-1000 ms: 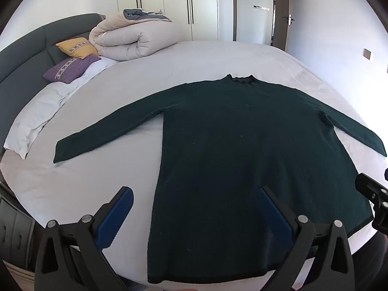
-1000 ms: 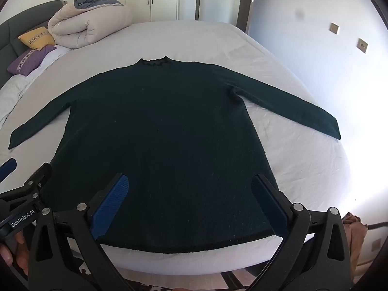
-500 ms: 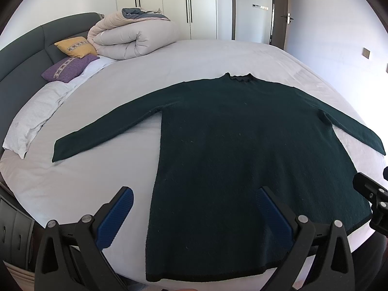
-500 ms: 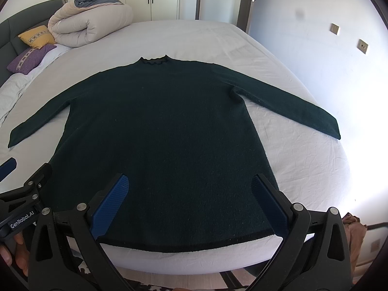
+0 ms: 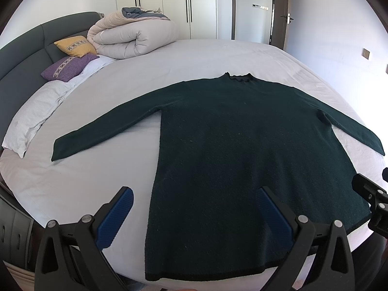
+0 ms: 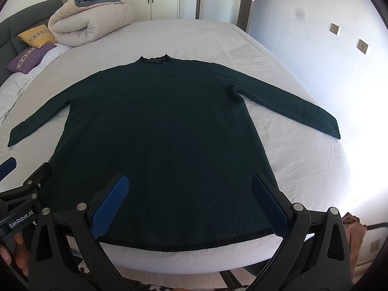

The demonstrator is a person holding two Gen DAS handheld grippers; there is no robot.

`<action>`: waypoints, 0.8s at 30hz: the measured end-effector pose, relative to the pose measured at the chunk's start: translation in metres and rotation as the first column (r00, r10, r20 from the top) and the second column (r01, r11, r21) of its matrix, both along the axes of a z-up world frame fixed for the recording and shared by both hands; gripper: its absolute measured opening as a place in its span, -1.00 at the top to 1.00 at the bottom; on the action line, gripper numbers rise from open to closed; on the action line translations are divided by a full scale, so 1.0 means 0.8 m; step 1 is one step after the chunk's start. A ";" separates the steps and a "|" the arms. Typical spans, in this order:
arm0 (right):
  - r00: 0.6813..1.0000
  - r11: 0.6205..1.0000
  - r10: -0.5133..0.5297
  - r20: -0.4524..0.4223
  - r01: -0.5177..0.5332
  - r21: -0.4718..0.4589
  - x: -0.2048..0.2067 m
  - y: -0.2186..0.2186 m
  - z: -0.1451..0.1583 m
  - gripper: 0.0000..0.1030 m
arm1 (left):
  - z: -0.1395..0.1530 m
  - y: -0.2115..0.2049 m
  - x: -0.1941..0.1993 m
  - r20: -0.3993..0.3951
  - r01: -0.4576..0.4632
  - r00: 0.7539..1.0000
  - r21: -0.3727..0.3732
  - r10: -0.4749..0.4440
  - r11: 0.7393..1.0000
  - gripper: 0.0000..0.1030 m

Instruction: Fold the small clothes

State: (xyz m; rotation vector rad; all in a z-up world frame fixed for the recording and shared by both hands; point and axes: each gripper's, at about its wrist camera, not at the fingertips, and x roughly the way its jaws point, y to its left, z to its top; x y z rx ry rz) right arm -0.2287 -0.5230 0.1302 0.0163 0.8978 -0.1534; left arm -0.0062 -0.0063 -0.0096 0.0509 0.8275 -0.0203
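Note:
A dark green long-sleeved sweater [image 5: 242, 150] lies flat on the bed, collar far, hem near, both sleeves spread out; it also shows in the right wrist view [image 6: 165, 131]. My left gripper [image 5: 194, 215] is open and empty, hovering above the hem's left corner. My right gripper [image 6: 194, 201] is open and empty, hovering above the hem's right part. Neither touches the cloth. The right gripper's body shows at the left wrist view's right edge, the left gripper's body at the right wrist view's left edge.
The bed's white sheet [image 5: 97, 179] surrounds the sweater. A rolled beige duvet [image 5: 133, 36], a yellow pillow [image 5: 75, 46] and a purple pillow [image 5: 68, 66] lie by the dark headboard [image 5: 21, 48] at the far left. A wall [image 6: 327, 36] runs along the right.
Both grippers have drifted very slightly; the view of the sweater shifts a little. The sweater has not moved and the jaws stay open.

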 end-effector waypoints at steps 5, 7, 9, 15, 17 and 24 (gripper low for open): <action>1.000 1.000 0.001 -0.002 -0.001 -0.002 0.000 0.001 -0.001 -1.00 | 0.000 -0.001 0.000 -0.001 0.000 1.000 0.001 0.000 1.000 -1.00; 1.000 1.000 0.001 -0.003 -0.001 -0.002 0.000 0.002 -0.001 -1.00 | 0.000 -0.002 0.000 -0.001 0.000 1.000 0.000 0.000 1.000 -1.00; 1.000 1.000 0.001 -0.003 -0.001 -0.003 -0.001 0.002 -0.002 -1.00 | 0.000 -0.002 0.000 0.000 -0.001 1.000 0.000 0.001 1.000 -1.00; 1.000 1.000 0.003 -0.003 -0.003 -0.006 -0.001 0.003 -0.002 -1.00 | 0.000 -0.002 0.002 -0.002 0.002 1.000 -0.003 -0.002 1.000 -1.00; 1.000 1.000 0.003 -0.004 -0.003 -0.007 -0.001 0.003 -0.002 -1.00 | 0.000 -0.002 0.002 -0.004 0.001 1.000 -0.005 -0.001 1.000 -1.00; 1.000 1.000 0.003 -0.004 -0.003 -0.007 -0.001 0.002 -0.002 -1.00 | 0.000 -0.003 0.001 -0.003 0.001 1.000 -0.004 -0.001 1.000 -1.00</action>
